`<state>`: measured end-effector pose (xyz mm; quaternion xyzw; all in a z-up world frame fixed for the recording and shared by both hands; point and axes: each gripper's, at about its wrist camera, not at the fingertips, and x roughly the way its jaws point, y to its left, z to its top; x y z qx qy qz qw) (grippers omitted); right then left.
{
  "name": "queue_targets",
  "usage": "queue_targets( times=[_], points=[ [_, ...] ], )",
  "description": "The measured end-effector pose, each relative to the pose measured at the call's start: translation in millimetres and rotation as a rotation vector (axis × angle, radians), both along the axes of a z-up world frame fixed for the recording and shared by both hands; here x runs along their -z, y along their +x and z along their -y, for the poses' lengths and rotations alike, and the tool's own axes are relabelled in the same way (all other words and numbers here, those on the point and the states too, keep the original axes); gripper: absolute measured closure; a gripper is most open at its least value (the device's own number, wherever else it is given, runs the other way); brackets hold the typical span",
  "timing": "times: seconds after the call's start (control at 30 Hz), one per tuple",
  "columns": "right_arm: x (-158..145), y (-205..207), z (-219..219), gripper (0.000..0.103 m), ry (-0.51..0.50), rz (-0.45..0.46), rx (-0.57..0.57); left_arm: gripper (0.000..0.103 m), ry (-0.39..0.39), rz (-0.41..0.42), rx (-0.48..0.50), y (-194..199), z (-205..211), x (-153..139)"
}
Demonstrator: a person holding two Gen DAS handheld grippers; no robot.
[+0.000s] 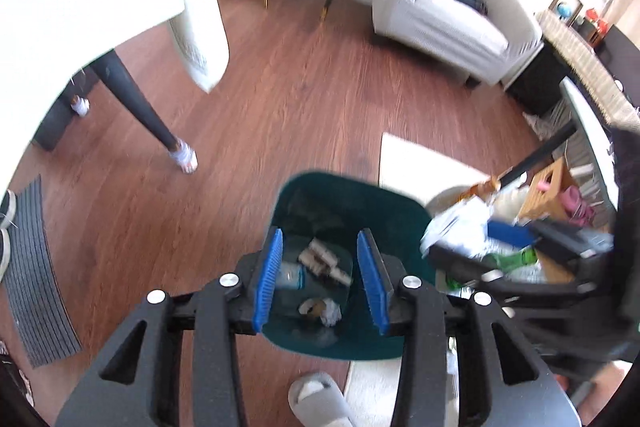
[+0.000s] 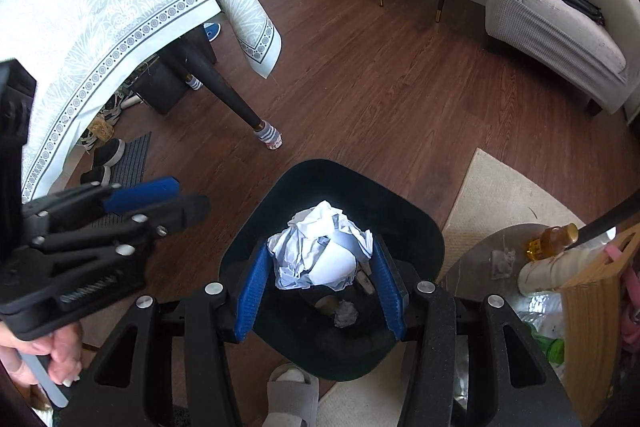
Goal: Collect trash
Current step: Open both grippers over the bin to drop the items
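Two tools are over the dark green bin point(image 2: 332, 211), which stands on the wood floor point(image 2: 360, 87) at the edge of a pale rug point(image 2: 500, 195). Your right tool point(image 2: 320, 279) is clamped on a crumpled wad of white paper point(image 2: 320, 247); its blue pads point(image 2: 252, 291) press the wad from both sides, and the wad hangs directly above the bin's mouth. Your left tool point(image 1: 320, 267) has its pads point(image 1: 266, 275) spread apart with nothing between them, and it also looks straight down into the bin.

Inside the bin, on its bottom, you can see a few cardboard tubes point(image 1: 320, 257), a clear plastic item point(image 1: 290, 275) (probably a bottle, though the blur makes it hard to tell), a small crumpled white ball point(image 1: 330, 311) and a brownish round piece point(image 1: 310, 307) touching that ball.

Just to the right of the bin, a low round tabletop point(image 2: 480, 259) carries an amber bottle point(image 2: 554, 239) near its far edge, a wooden box point(image 2: 592, 307) and clear plastic wrapping point(image 2: 544, 307). A grey slipper point(image 2: 292, 395) sits against the bin's near side. Farther off stand a cloth-draped table point(image 2: 120, 7) and a white armchair point(image 2: 552, 15).
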<state>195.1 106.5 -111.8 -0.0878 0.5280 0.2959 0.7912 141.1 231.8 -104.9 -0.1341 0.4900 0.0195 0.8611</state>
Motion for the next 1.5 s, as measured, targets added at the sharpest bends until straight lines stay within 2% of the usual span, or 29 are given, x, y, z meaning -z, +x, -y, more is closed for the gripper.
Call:
queue_targets(
  times=[0.13, 0.2, 0.47, 0.67, 0.83, 0.93, 1.03, 1.2, 1.27, 1.4, 1.5],
  points=[
    [16, 1, 1, 0.052, -0.025, -0.026, 0.001, 0.062, 0.041, 0.093, -0.015, -6, 3, -29],
    [23, 0, -1, 0.052, -0.040, -0.038, -0.006, 0.063, 0.022, 0.133, -0.018, -8, 2, -40],
    [47, -10, -7, 0.052, -0.088, -0.060, -0.035, 0.079, 0.036, 0.221, -0.021, -14, 10, -76],
    [69, -11, -11, 0.052, -0.128, -0.085, -0.048, 0.080, 0.009, 0.271, -0.020, -18, 18, -99],
    [76, -15, -12, 0.049, -0.146, -0.068, -0.055, 0.080, 0.010, 0.318, -0.020, -23, 24, -116],
    [74, -19, -11, 0.046, -0.158, -0.047, -0.072, 0.080, -0.005, 0.344, -0.025, -25, 24, -126],
    [73, -23, -8, 0.038, -0.168, -0.033, -0.088, 0.080, -0.023, 0.372, -0.037, -28, 21, -136],
    [64, -31, -4, 0.037, -0.168, -0.010, -0.107, 0.080, -0.046, 0.412, -0.057, -32, 22, -153],
    [54, -35, -3, 0.037, -0.149, 0.005, -0.122, 0.080, -0.040, 0.422, -0.059, -32, 25, -158],
    [32, -47, -2, 0.037, -0.112, 0.036, -0.150, 0.070, -0.030, 0.426, -0.053, -30, 31, -163],
    [2, -55, 4, 0.037, -0.054, 0.076, -0.160, 0.066, 0.000, 0.433, -0.054, -29, 37, -168]
  ],
)
